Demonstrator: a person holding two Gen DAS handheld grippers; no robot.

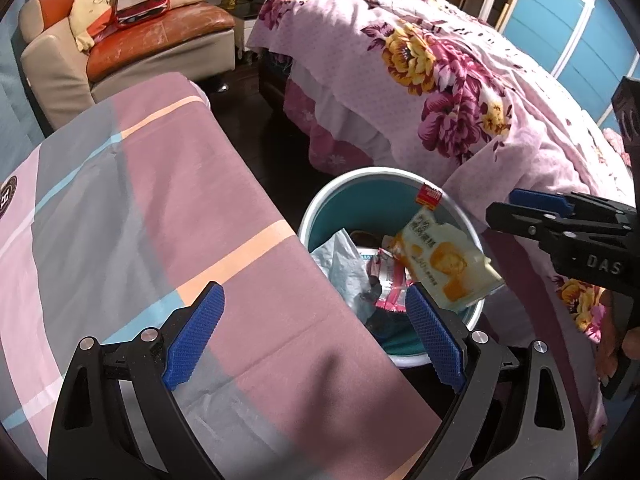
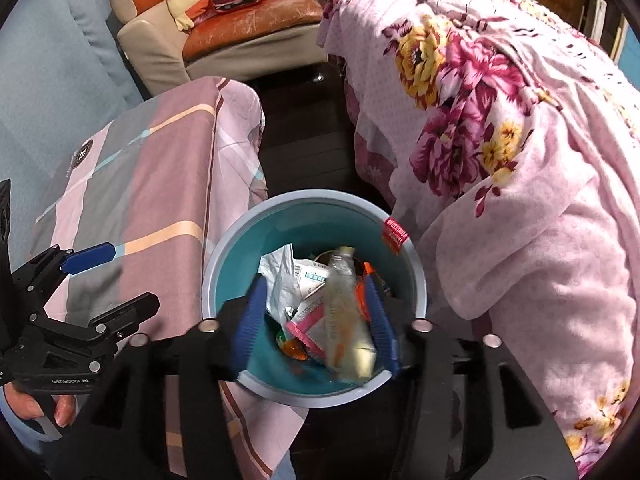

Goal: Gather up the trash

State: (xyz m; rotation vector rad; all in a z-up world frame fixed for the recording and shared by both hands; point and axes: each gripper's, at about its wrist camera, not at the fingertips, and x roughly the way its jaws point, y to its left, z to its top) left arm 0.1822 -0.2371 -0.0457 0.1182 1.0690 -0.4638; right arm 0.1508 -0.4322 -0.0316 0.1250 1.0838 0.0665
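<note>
A round teal bin point(image 1: 360, 196) with a pale rim point(image 2: 228, 248) stands on the dark floor between the table and the bed. It holds crumpled white paper point(image 1: 340, 264), pink wrappers point(image 2: 304, 330) and other trash. A yellow-and-white snack wrapper point(image 1: 444, 260) is loose in the air over the bin, blurred in the right wrist view point(image 2: 346, 312) between my right gripper's pads, not pinched. My right gripper point(image 2: 316, 320) is open directly above the bin; it shows at the right edge of the left wrist view point(image 1: 520, 212). My left gripper point(image 1: 316, 340) is open and empty over the table edge beside the bin.
A table with a pink, grey and peach checked cloth point(image 1: 140, 220) lies left of the bin. A bed with a pink floral blanket point(image 1: 460, 92) is on the right, hanging near the bin. An orange and beige armchair point(image 1: 160, 36) with cushions stands at the back.
</note>
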